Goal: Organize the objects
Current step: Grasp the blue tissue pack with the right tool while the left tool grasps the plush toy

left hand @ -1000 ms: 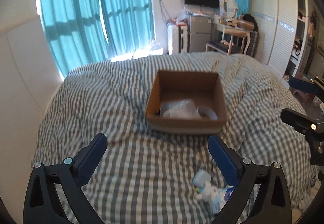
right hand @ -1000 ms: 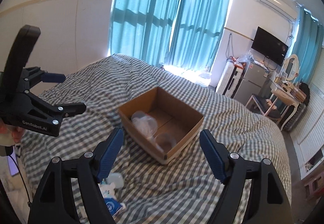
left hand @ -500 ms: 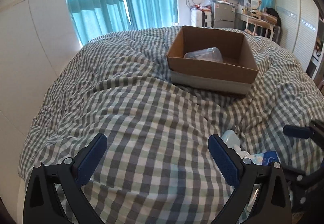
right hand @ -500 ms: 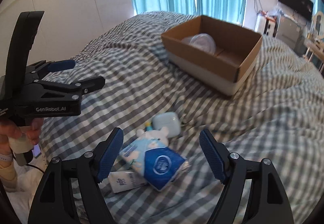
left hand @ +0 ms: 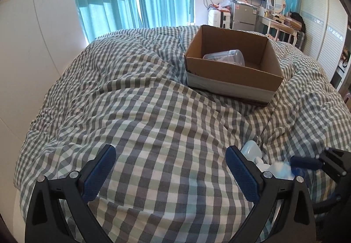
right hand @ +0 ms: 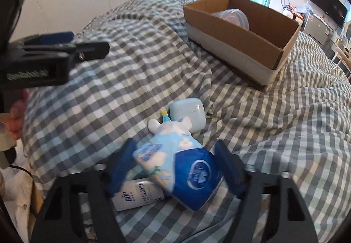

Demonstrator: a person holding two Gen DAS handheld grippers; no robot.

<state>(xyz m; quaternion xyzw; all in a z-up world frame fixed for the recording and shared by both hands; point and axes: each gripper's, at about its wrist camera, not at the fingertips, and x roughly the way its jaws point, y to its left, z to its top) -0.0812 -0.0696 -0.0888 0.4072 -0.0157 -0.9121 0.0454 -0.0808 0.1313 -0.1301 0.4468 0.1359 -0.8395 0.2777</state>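
In the left wrist view, the left claw (left hand: 170,168) hangs released over the checked bed (left hand: 140,111), the cardboard box (left hand: 232,67) far right. In the right wrist view, the right claw (right hand: 175,168) spreads released around the blue tissue pack (right hand: 186,168), not gripping it; an earbud case (right hand: 188,111) lies just beyond

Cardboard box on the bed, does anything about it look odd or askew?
The clear plastic container inside the cardboard box lies tipped on its side, not upright. The box itself looks intact.

Both wrist views low over the bed (left hand: 153,122), sharing the cardboard box (left hand: 232,76).
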